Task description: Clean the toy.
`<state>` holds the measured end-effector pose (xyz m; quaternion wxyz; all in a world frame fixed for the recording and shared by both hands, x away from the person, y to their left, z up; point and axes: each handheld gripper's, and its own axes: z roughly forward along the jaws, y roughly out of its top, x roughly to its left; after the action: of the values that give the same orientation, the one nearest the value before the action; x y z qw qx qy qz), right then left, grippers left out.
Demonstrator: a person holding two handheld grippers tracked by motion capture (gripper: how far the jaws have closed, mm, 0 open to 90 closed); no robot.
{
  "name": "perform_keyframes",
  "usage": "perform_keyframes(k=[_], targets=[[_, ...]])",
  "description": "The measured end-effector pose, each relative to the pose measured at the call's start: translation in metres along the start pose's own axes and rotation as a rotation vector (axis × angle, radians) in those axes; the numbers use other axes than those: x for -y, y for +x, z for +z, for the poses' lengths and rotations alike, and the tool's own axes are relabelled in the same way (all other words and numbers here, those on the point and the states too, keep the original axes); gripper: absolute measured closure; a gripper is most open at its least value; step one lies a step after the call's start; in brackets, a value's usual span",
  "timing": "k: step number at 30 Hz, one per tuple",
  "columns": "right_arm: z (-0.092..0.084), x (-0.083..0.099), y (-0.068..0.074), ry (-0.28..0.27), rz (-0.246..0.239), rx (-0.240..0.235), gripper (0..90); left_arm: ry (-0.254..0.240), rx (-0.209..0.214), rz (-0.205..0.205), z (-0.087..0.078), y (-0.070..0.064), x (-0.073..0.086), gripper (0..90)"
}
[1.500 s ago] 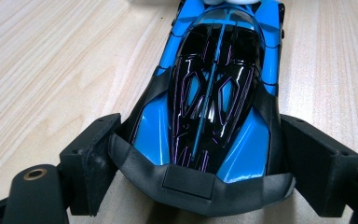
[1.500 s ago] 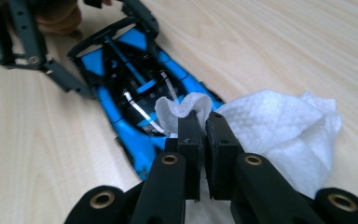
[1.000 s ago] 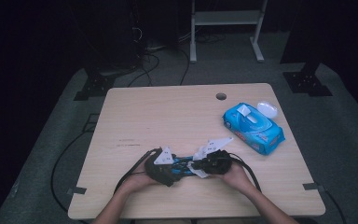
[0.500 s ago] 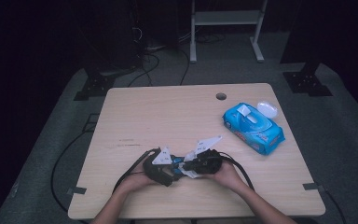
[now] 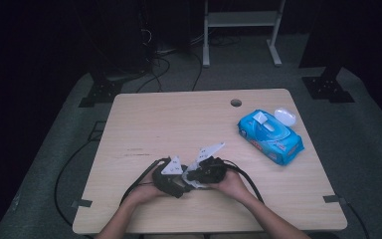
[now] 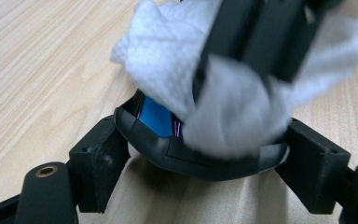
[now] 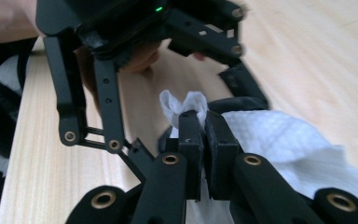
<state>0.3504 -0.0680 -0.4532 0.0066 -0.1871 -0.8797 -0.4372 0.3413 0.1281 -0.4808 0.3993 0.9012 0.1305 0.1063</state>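
Note:
Near the table's front edge my left gripper is shut on a black curved object with a blue inside; its jaws have just been closing a little around it. The pads press on the object's two ends. My right gripper is shut on a white wipe. In the left gripper view the wipe lies bunched against the top of the black object, with the right gripper coming in from above. In the high view the right gripper meets the left one tip to tip.
A blue pack of wipes with its white lid flipped open lies at the right of the wooden table. A cable hole is at the back. Black cables trail from both grippers.
My right gripper has slid left with the wipe, closer against the left gripper and the black object. The left hand has stayed where it was.

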Motion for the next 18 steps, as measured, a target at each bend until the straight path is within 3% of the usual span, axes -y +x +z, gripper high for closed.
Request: perform_keyframes(k=[4,10,12,16,18], targets=[[-0.007,0.002,-0.006,-0.014,0.032,0.029,85.5,0.004,-0.002,-0.005,0.0,-0.001,0.0,21.7],[0.008,-0.011,-0.008,-0.02,0.056,0.031,85.5,0.003,-0.004,-0.006,0.0,0.0,0.0,21.7],[0.006,-0.013,-0.011,-0.04,0.06,0.073,85.6,0.007,-0.007,0.001,0.0,0.0,0.0,21.7],[0.0,-0.006,-0.022,-0.003,0.06,0.11,85.6,0.003,-0.006,0.002,0.0,0.0,0.0,21.7],[-0.003,-0.001,-0.027,-0.021,0.096,0.096,85.8,0.01,-0.009,0.005,0.0,0.0,-0.001,21.7]])
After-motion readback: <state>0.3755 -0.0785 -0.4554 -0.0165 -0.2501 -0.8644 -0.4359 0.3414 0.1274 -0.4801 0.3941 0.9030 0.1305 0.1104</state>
